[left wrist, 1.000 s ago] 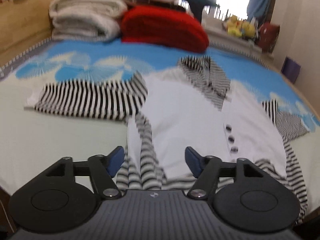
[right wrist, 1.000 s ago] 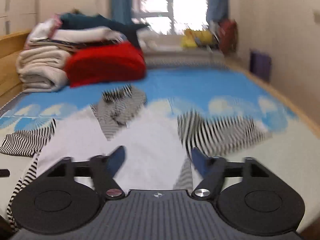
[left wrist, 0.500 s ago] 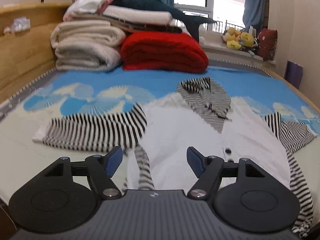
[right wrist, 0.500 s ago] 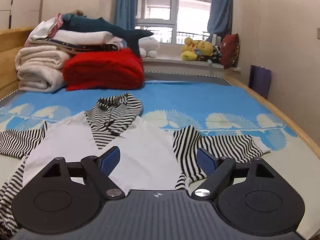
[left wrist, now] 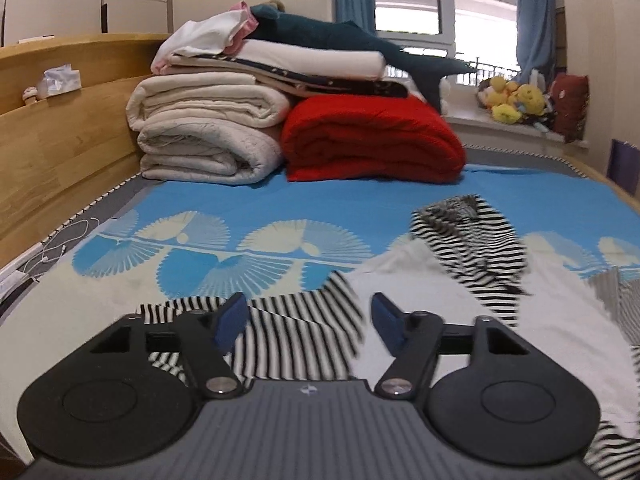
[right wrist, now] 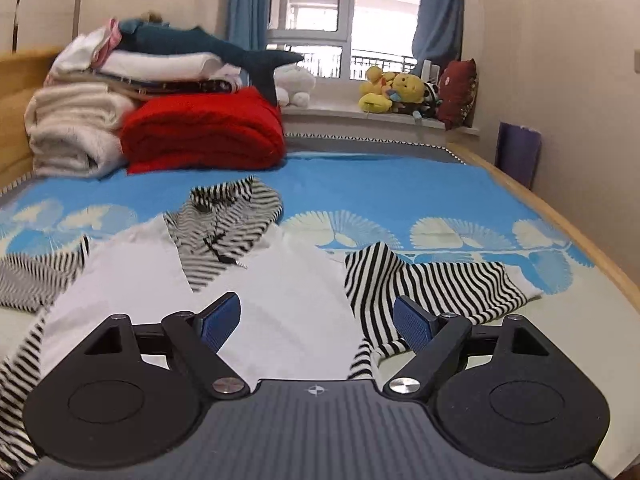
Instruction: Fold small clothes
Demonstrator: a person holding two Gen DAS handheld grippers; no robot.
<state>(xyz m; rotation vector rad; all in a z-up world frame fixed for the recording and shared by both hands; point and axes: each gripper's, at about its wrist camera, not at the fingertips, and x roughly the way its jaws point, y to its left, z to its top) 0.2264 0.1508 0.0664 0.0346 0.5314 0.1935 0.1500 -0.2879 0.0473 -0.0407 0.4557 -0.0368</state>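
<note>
The white top with black-striped sleeves (right wrist: 280,300) lies flat, unfolded, on the blue bed (right wrist: 400,196), under both wide-open, empty tools, left tool (left wrist: 306,320) and right tool (right wrist: 318,318).

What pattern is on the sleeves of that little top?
Black and white stripes on the sleeves; the body is plain white. Right wrist view shows it best.

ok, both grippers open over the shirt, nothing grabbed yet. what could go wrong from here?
1. The left gripper sits over the left sleeve where it meets the white body; closing may pinch both layers.
2. The right gripper straddles the body and right sleeve; same risk.
3. The hood lies bunched, so folds may come out lumpy.
</note>
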